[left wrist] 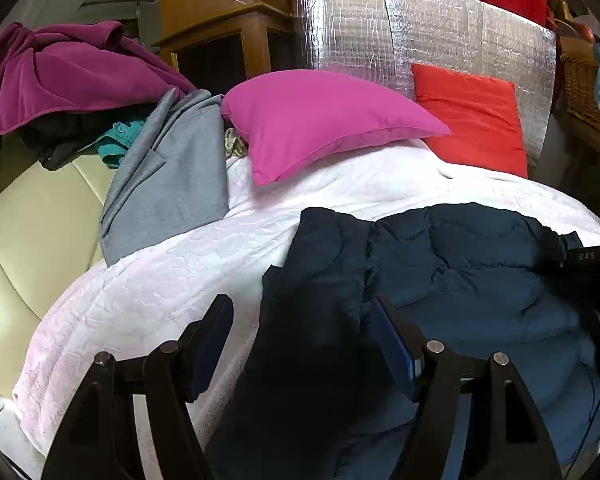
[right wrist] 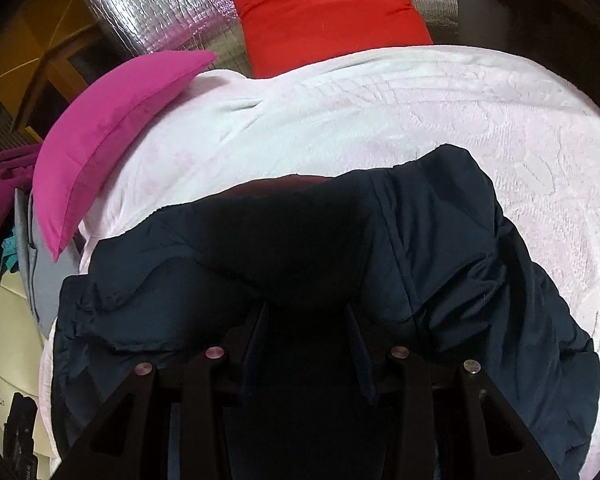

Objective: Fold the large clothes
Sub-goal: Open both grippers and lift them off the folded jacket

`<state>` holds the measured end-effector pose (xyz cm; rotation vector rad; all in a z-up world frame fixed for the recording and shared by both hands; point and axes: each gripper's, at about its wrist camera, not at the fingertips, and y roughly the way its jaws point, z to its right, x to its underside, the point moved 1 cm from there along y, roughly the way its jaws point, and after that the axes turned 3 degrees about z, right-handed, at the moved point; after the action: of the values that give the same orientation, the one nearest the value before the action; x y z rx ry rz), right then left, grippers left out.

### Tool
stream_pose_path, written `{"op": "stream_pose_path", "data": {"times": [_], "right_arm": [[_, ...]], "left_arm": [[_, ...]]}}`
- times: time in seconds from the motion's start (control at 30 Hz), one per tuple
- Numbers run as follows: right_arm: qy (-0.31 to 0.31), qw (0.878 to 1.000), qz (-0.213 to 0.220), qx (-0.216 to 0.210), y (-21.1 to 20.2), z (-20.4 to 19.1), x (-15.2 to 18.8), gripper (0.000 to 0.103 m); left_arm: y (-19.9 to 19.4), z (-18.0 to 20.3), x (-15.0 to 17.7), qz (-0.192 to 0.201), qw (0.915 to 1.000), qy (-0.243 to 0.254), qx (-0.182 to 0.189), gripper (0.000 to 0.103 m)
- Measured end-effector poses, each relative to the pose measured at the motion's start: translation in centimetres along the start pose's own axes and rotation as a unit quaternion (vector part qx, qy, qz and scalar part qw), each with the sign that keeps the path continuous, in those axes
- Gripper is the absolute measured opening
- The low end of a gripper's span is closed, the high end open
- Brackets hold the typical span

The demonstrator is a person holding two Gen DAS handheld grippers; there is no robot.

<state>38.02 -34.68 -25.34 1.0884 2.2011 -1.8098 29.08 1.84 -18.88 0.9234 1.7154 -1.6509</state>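
Fingers of the left gripper [left wrist: 304, 344] stand wide apart over the near edge of the bed [left wrist: 172, 280], and a dark fold of the navy jacket [left wrist: 460, 272] lies between them; whether the pads press on it I cannot tell. At far left a purple garment [left wrist: 60, 76] tops a heap, with a grey garment [left wrist: 172, 184] draped off it onto the white bedspread. Next comes a pink pillow [left wrist: 320, 120], then a red pillow [left wrist: 472, 120] leaning on a silver foil panel [left wrist: 440, 32]. The jacket lies rumpled across the near right part of the bed. Over it the right gripper [right wrist: 306, 340] points down, its fingers partly closed with dark jacket cloth bunched between them; the shadow there hides whether they truly pinch it.
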Motion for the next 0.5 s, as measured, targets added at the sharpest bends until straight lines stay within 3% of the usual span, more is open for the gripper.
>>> {"op": "stream_pose_path", "data": {"times": [0.07,0.2,0.5], "right_arm": [[0.009,1.000,0.001,-0.010,-0.7,0.3,0.2,0.044],[0.010,0.999,0.017,-0.036,-3.5,0.4,1.4,0.055],[-0.007,0.994,0.059,-0.096,-11.4,1.7,6.6,0.059]], "left_arm": [[-0.1,0.1,0.0,0.002,1.0000,0.001,0.001,0.072],[-0.2,0.2,0.0,0.002,1.0000,0.001,0.002,0.072],[-0.2,1.0,0.2,-0.012,0.9999,0.005,0.011,0.072]]}}
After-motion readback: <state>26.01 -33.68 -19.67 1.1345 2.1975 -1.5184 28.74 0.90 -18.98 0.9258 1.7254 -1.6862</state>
